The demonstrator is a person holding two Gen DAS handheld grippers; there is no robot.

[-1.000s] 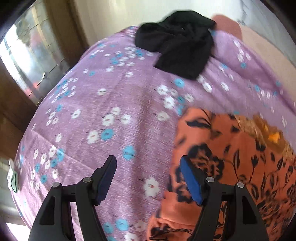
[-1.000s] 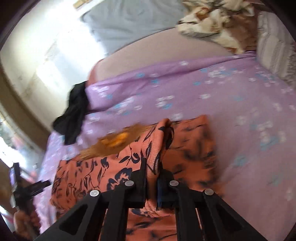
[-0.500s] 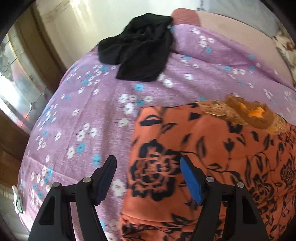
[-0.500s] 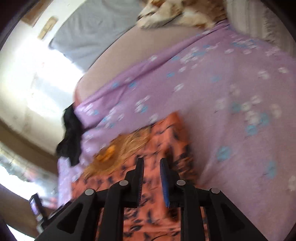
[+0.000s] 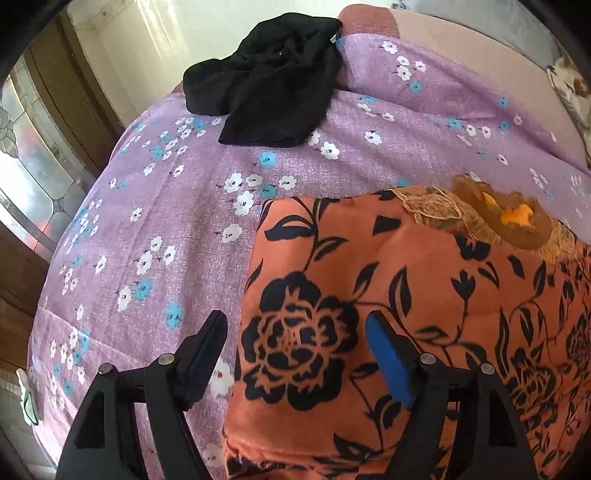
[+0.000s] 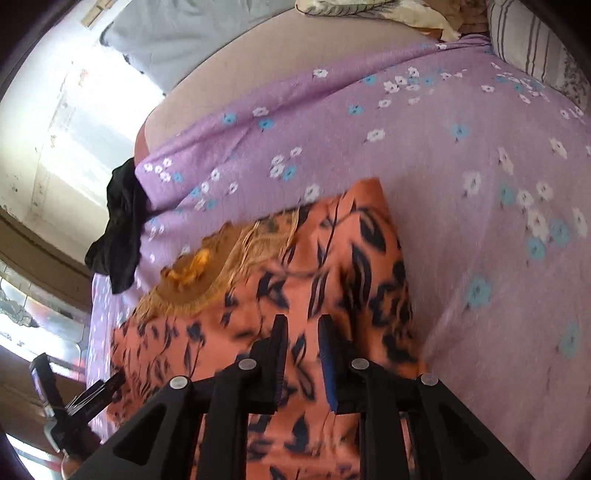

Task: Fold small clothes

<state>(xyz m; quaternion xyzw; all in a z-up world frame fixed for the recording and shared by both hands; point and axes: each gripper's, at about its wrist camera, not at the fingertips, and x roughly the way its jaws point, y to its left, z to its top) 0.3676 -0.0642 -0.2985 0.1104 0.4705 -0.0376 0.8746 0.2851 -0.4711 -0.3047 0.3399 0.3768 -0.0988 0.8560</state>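
While two garments share the purple floral bedsheet [image 5: 177, 229], only one lies under your tools: the orange garment with black flower print [image 5: 388, 295], spread flat on the near part of the bed, a brown embroidered neckline [image 5: 491, 218] at its far edge. Your left gripper [image 5: 295, 350] hovers with jaws spread wide over the garment's left border, one finger above the sheet, the other above the orange cloth, gripping nothing. Your right gripper [image 6: 301, 354] sits low over the same garment [image 6: 332, 266] with its jaws drawn to a narrow gap and no fabric visibly between them. The second garment, a crumpled black one [image 5: 269, 85], rests well apart at the sheet's far corner. Only the right wrist view takes in a grey pillow [image 6: 177, 33], a striped pillow [image 6: 532, 44] and a patterned blanket [image 6: 369, 9]; only the left wrist view shows the black garment's whole heap and a leaded-glass door [image 5: 33, 166] beside the bed.
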